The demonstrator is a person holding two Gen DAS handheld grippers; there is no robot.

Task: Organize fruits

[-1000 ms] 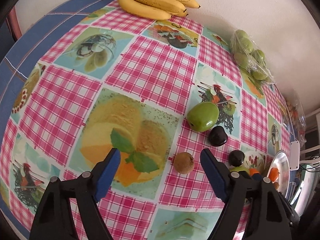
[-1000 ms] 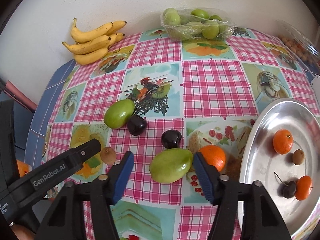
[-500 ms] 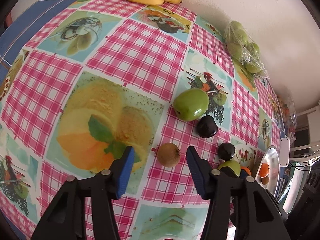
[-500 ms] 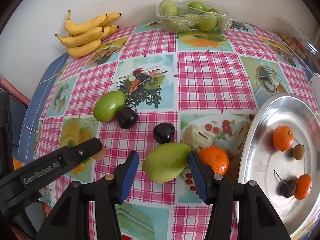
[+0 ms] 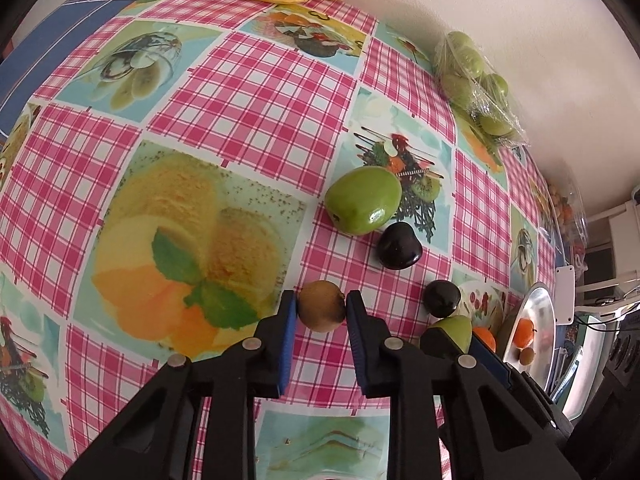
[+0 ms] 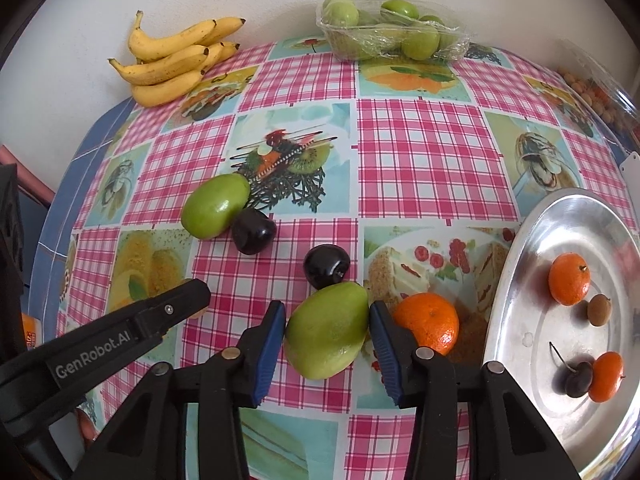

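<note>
My left gripper (image 5: 321, 309) is shut on a small brown fruit (image 5: 321, 311) that rests on the tablecloth. My right gripper (image 6: 327, 325) is shut on a green mango (image 6: 327, 329), still on the cloth; its pads touch both sides. An orange (image 6: 427, 322) lies just right of it, beside the silver tray (image 6: 520, 248). The tray holds two small oranges (image 6: 569, 278), a brown fruit (image 6: 599, 309) and a dark cherry (image 6: 578, 378). A second green mango (image 6: 214, 210) and two dark plums (image 6: 253, 231) (image 6: 326, 265) lie on the cloth ahead.
A banana bunch (image 6: 176, 62) lies at the back left by the wall. A wrapped pack of green fruit (image 6: 390, 32) stands at the back. A clear bag of small fruit (image 6: 592, 92) sits at the back right. The left gripper's arm (image 6: 120, 332) crosses the right view.
Both grippers moved forward and closed: the left onto the small brown fruit, the right onto the near green mango.
</note>
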